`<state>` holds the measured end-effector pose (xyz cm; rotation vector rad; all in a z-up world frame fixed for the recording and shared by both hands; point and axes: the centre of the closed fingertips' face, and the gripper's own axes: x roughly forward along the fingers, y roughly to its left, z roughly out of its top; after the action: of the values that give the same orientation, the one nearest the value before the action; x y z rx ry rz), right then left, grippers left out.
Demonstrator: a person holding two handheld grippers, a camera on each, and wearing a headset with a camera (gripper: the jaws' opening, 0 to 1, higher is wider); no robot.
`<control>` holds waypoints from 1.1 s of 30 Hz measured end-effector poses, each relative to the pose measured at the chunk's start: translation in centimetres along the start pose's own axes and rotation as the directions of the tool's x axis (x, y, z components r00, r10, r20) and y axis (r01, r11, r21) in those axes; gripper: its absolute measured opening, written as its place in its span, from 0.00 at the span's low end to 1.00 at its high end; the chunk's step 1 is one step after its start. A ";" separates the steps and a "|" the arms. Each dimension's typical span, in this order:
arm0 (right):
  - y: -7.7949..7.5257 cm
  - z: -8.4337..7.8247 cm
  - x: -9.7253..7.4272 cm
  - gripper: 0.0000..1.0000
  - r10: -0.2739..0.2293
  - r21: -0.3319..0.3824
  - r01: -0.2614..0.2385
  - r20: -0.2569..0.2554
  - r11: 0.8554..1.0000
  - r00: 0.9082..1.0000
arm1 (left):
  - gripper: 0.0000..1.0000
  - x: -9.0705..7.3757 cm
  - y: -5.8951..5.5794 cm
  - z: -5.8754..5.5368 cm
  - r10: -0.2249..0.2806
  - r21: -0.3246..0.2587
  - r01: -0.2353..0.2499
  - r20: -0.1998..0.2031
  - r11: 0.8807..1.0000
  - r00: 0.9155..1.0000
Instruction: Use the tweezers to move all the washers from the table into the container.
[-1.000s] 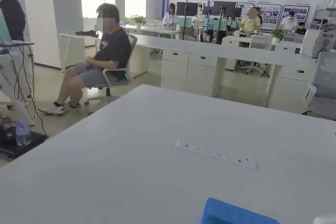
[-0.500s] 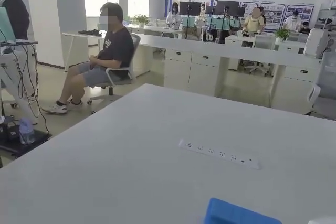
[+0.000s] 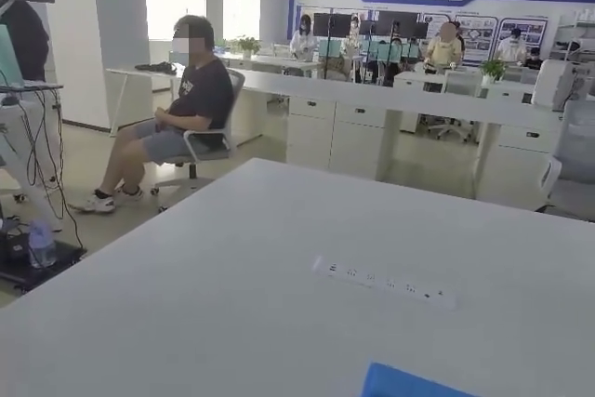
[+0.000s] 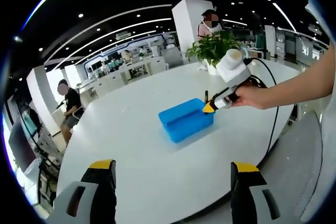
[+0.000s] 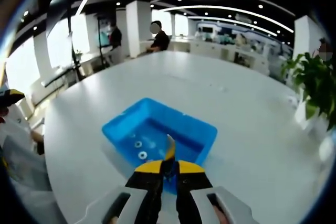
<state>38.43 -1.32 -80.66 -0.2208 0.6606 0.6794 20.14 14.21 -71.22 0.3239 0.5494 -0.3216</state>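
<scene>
A blue container [image 5: 157, 132] lies on the white table [image 5: 236, 103], and several washers [image 5: 139, 148] rest on its floor. My right gripper [image 5: 169, 174] hovers just above the container's near wall, shut on the tweezers [image 5: 169, 148], whose tip points down over the container. In the left gripper view the right gripper [image 4: 227, 92] is held by a hand at the blue container's [image 4: 186, 119] right end. My left gripper [image 4: 173, 182] hangs open near the table edge, well back from the container, with nothing between its jaws. A corner of the blue container [image 3: 414, 383] shows in the head view.
A white power strip [image 3: 386, 281] lies on the table [image 3: 232, 304] beyond the container. A potted plant [image 4: 212, 48] stands at the table's far side. A person [image 3: 181, 113] sits on a chair across the aisle. Desks and people fill the background.
The head camera has tilted up a little, so the container's corner sits lower in the picture. Nothing on the table has visibly moved.
</scene>
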 end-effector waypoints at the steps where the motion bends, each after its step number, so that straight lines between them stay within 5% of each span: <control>1: 0.0 0.2 -0.1 0.05 -0.001 -0.002 0.001 0.007 1.000 1.000 | 0.93 0.0 0.0 0.1 -0.002 0.005 0.002 0.002 1.000 1.000; 5: 0.2 1.6 -1.2 0.05 -0.004 -0.007 0.004 0.051 1.000 0.999 | 0.92 0.3 -0.1 1.0 -0.016 0.038 0.016 0.016 0.999 1.000; 9: 0.8 4.2 -2.7 0.05 0.005 0.012 -0.007 0.127 1.000 0.992 | 0.79 0.8 -0.7 2.2 -0.078 0.039 0.076 0.050 0.996 0.996; 14: 1.8 7.1 -5.2 0.05 0.023 -0.024 -0.018 0.214 1.000 0.977 | 0.66 1.1 -1.3 4.9 -0.168 -0.018 0.171 0.131 0.985 0.977; 17: 3.5 8.2 -7.1 0.05 0.047 -0.055 -0.034 0.244 0.998 0.969 | 0.59 1.2 -1.5 6.6 -0.206 0.010 0.207 0.161 0.978 0.965; 19: 4.1 8.4 -7.7 0.05 0.064 -0.083 -0.044 0.252 0.996 0.966 | 0.54 1.4 -1.6 7.5 -0.223 0.045 0.219 0.166 0.975 0.961; 22: 5.2 8.3 -8.4 0.05 0.090 -0.111 -0.064 0.251 0.992 0.964 | 0.42 1.7 -2.4 9.1 -0.291 0.046 0.287 0.199 0.957 0.936; 27: 6.4 7.3 -9.0 0.05 0.115 -0.153 -0.081 0.231 0.985 0.966 | 0.28 2.5 -3.5 10.4 -0.359 0.087 0.349 0.220 0.933 0.907; 33: 7.9 5.4 -9.6 0.05 0.154 -0.189 -0.117 0.191 0.975 0.969 | 0.13 3.2 -4.6 11.5 -0.407 0.142 0.383 0.236 0.913 0.882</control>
<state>30.37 1.94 -70.20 -0.2672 0.4201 0.8817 26.22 5.00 -64.74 0.2497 0.3364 -0.7785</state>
